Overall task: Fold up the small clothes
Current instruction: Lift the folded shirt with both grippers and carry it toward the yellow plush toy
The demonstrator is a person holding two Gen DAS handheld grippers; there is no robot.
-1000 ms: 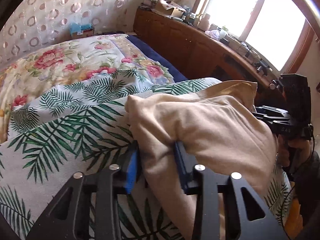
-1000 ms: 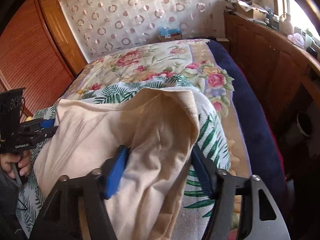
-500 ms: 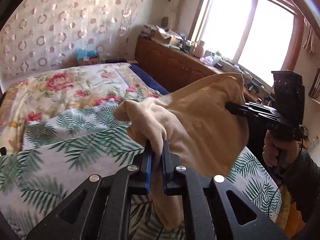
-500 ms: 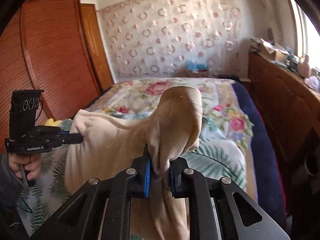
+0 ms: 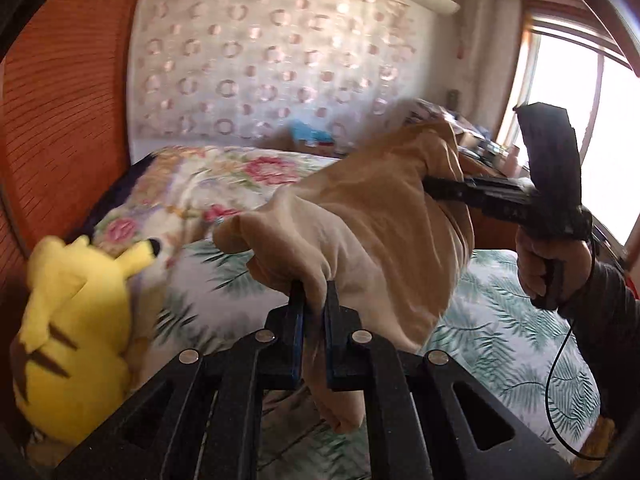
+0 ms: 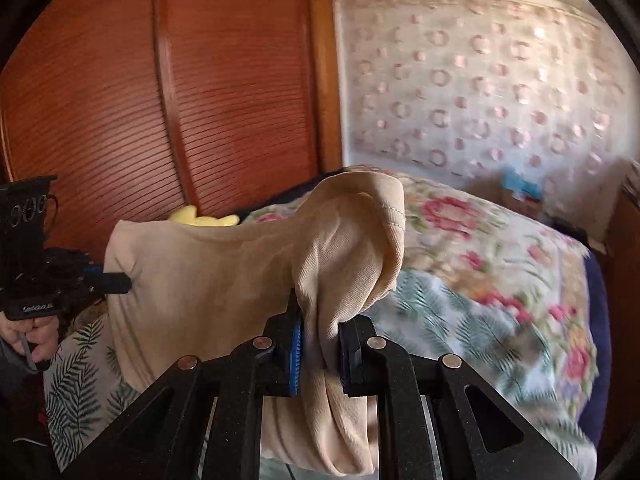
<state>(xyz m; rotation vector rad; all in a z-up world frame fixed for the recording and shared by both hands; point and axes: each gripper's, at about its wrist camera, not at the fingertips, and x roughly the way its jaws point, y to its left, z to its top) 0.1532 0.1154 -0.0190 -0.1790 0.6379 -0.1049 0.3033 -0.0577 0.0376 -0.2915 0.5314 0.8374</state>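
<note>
Beige garment (image 5: pixel 360 232) pinched between left fingers (image 5: pixel 297 316); right fingers (image 6: pixel 295 340) likewise

Black hand-held gripper (image 5: pixel 314 300), blue pads, silver screws; dark sleeve (image 5: pixel 608 300).

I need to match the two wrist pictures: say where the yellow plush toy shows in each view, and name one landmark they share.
Left wrist: the yellow plush toy fills the lower left, on the bed beside the wooden wardrobe.
Right wrist: only its yellow tips peek over the top edge of the beige garment, left of centre.
Shared landmark: the circle-patterned curtain behind the bed.
</note>
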